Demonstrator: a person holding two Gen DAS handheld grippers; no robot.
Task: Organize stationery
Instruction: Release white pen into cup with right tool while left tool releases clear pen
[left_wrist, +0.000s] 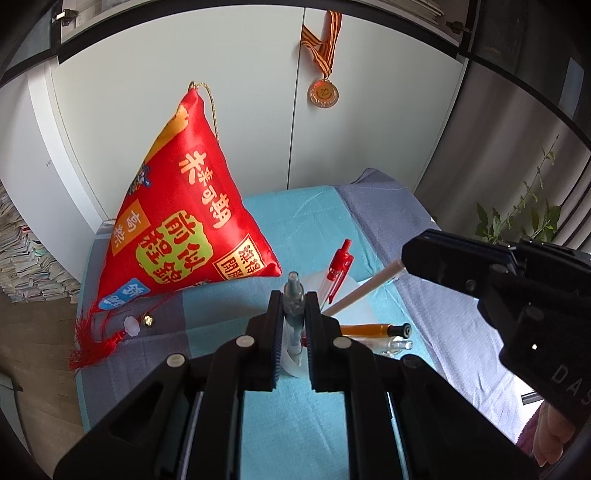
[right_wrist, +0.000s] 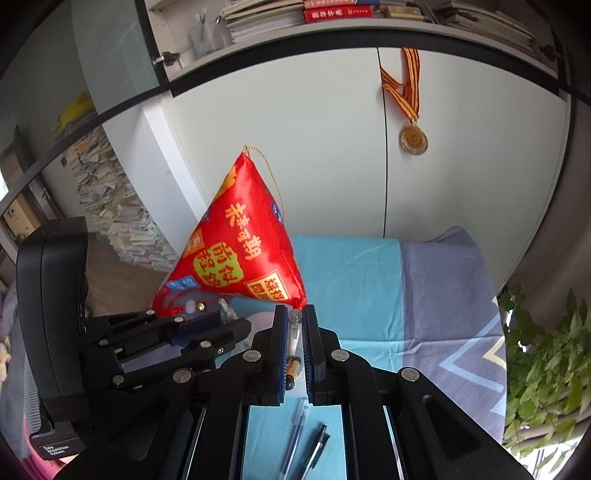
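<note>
Right wrist view: left gripper (right_wrist: 236, 325) housing reads "Data Acquisition System".

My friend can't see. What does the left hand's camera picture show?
The left tool is shut on a clear pen, and the right tool holds a white pen. Behind them a red pyramid pillow sits on a blue cloth.
</note>
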